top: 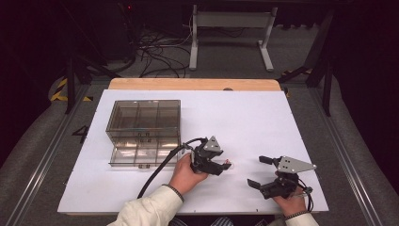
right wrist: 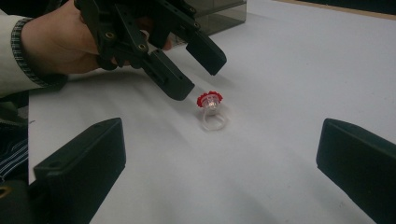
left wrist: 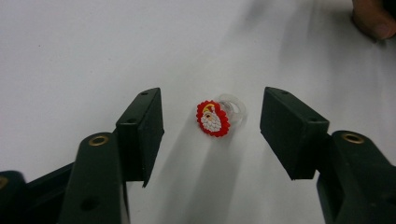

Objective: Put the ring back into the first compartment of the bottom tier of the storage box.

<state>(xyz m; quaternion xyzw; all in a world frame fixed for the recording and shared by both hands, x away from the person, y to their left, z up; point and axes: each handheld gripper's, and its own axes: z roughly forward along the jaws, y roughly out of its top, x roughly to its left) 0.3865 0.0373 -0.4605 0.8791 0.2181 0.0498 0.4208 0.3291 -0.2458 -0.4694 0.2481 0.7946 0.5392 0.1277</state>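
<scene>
As ring (left wrist: 219, 115) lies flat, Santa face toward left gripper (left wrist: 212, 135)

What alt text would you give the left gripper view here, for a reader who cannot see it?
A small toy ring with a red-rimmed Santa face and a clear plastic band lies on the white table, in the gap between the open left gripper jaws, touching neither. A fingertip shows at the top right corner.
</scene>
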